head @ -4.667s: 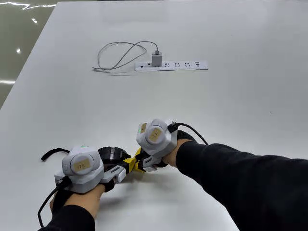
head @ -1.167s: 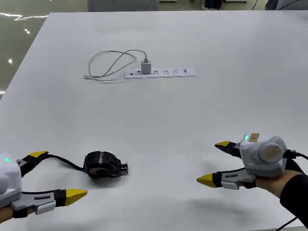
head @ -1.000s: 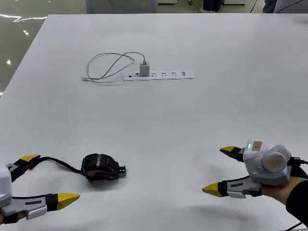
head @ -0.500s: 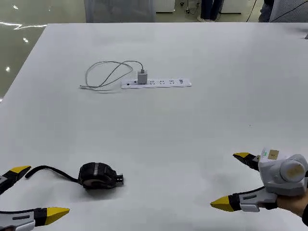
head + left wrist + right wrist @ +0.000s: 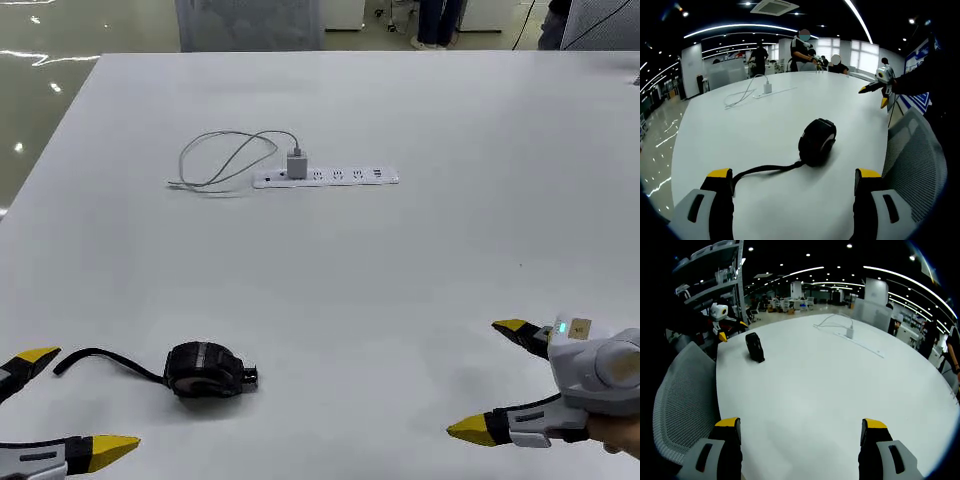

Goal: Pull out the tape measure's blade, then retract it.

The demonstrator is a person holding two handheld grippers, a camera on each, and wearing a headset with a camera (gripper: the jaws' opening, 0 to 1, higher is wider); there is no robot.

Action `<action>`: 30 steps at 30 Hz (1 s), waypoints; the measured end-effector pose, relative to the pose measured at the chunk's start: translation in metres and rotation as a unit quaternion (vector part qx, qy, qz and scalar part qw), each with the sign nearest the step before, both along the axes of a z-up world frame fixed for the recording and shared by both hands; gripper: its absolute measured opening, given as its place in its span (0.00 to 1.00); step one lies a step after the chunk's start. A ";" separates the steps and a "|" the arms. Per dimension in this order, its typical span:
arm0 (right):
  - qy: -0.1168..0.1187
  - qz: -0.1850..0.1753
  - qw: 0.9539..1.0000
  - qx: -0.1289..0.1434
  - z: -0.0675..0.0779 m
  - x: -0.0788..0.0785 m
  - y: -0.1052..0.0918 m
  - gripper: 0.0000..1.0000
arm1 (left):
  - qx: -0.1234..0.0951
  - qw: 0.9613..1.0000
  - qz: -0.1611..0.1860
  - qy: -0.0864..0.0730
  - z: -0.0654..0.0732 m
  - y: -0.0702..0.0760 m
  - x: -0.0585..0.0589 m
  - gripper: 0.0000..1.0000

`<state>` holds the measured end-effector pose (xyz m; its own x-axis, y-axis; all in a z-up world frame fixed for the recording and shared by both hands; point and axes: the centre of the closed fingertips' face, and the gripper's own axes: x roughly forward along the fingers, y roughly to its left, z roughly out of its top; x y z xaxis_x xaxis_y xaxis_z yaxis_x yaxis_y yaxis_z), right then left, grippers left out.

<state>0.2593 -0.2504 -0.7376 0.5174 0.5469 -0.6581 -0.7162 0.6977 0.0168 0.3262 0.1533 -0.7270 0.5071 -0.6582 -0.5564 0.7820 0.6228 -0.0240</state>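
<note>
The black tape measure [image 5: 205, 369] lies on the white table [image 5: 380, 260] near its front left, blade retracted, with its black wrist strap [image 5: 100, 356] trailing left. In the left gripper view the tape measure [image 5: 817, 141] sits ahead of the jaws and the strap [image 5: 765, 169] runs back toward the left jaw. My left gripper [image 5: 50, 405] is open at the bottom left, holding nothing, just left of the strap's end. My right gripper [image 5: 500, 378] is open at the bottom right, far from the tape measure [image 5: 755, 347], which is small and distant in its view.
A white power strip [image 5: 325, 177] with a plugged-in charger [image 5: 297, 163] and a looped white cable [image 5: 225, 155] lies at the table's far middle. A grey mesh chair [image 5: 680, 390] stands by the near edge. People stand beyond the table's far end.
Since the first frame both grippers have let go of the tape measure and moved apart. In the last second they drew further back toward the near edge; the tape measure lies still.
</note>
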 end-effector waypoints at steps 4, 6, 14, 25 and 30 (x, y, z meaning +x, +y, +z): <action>0.001 0.000 1.000 -0.007 -0.003 -0.002 -0.004 0.99 | -0.001 1.000 -0.007 0.000 0.000 -0.006 -0.001 0.99; -0.002 0.000 1.000 -0.007 -0.002 -0.003 -0.006 0.99 | 0.002 1.000 -0.011 -0.002 0.000 -0.007 -0.001 0.99; -0.003 0.000 1.000 -0.008 -0.003 -0.005 -0.008 0.99 | 0.001 1.000 -0.011 0.000 0.000 -0.008 0.000 0.99; -0.004 0.000 1.000 -0.010 -0.002 -0.007 -0.010 0.99 | 0.005 1.000 -0.008 0.001 -0.001 -0.003 0.000 0.99; -0.004 -0.006 1.000 -0.010 -0.002 -0.008 -0.014 0.99 | 0.016 1.000 -0.013 -0.003 -0.002 -0.001 0.001 0.99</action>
<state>0.2513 -0.2643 -0.7395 0.5298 0.5276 -0.6640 -0.7072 0.7070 -0.0025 0.3270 0.1528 -0.7287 0.4935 -0.6535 -0.5739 0.7981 0.6025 0.0002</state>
